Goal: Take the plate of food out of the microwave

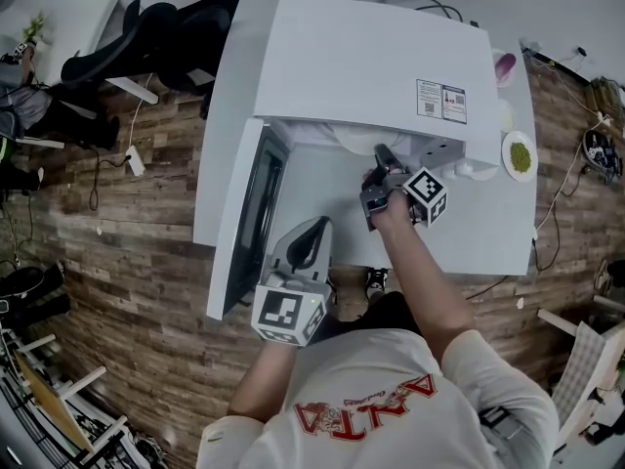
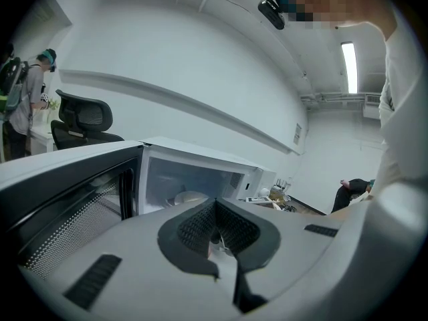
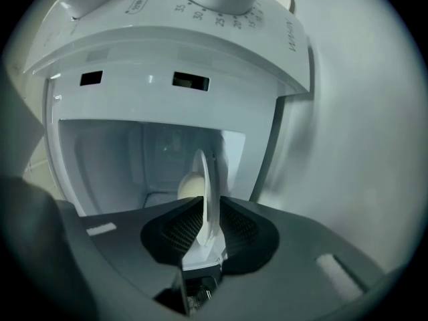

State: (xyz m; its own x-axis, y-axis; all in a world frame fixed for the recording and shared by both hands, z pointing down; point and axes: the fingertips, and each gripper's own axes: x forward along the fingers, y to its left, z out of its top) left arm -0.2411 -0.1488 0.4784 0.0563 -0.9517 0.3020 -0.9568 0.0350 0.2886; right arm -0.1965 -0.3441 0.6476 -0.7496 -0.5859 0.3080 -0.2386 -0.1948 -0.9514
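The plate (image 3: 204, 192) of pale round food (image 3: 190, 187), in the microwave's (image 3: 167, 52) cavity mouth, shows edge-on, its rim running six to twelve o'clock, likely because the right gripper (image 3: 204, 231), seemingly rolled sideways, clamps its near rim to draw it out, while the left gripper (image 1: 314, 231) hangs closed and empty at the microwave's seven o'clock.

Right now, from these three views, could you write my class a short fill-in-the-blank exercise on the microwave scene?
The door of the microwave stands ___. The right gripper is shut on the rim of a ___. The small dish beside the microwave holds ___ food.
Missing words: open; plate; green.
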